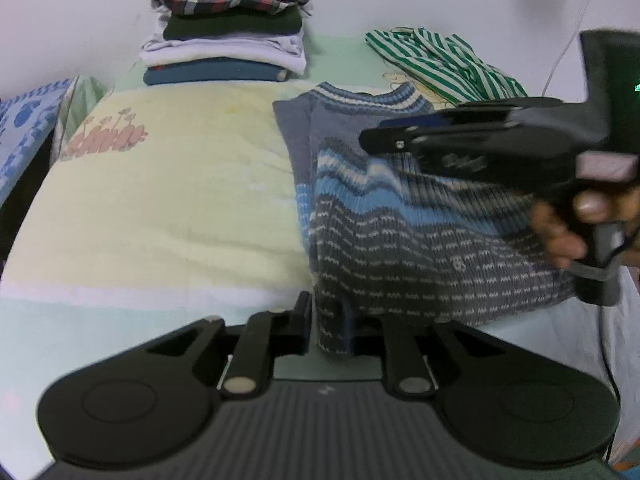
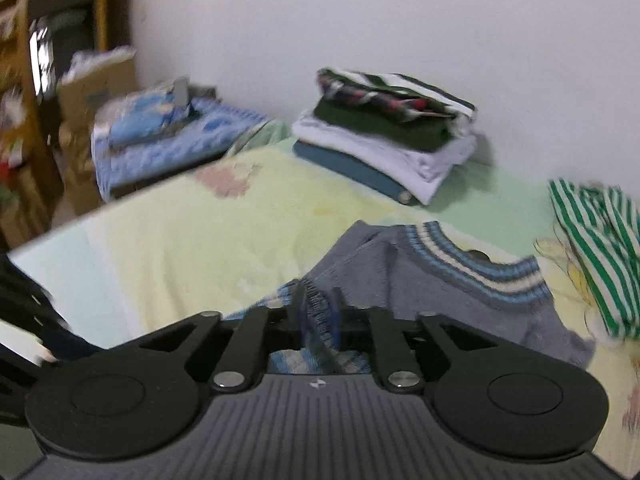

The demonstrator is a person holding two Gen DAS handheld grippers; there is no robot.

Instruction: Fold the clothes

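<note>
Sweater (image 1: 404, 216) lies half folded on the yellow blanket (image 1: 160, 184). Left gripper (image 1: 326, 320) pinches its hem. Right gripper (image 2: 318, 316) has knit between its fingers, maybe loosely, so the fold could slip and bunch.

Left gripper (image 1: 326, 322) fingertips are buried in the striped sweater (image 1: 400, 240) hem, so pad contact isn't visible; same at the right gripper (image 2: 318, 316), where the knit fold hides the pads. The hand (image 1: 576, 220) on the right gripper's handle is motion-blurred and cut off by the frame's right edge. In the right wrist view the shelf clutter (image 2: 24, 92) at far left is too blurred to identify, and the green-striped garment (image 2: 596, 248) runs off the right edge.
</note>
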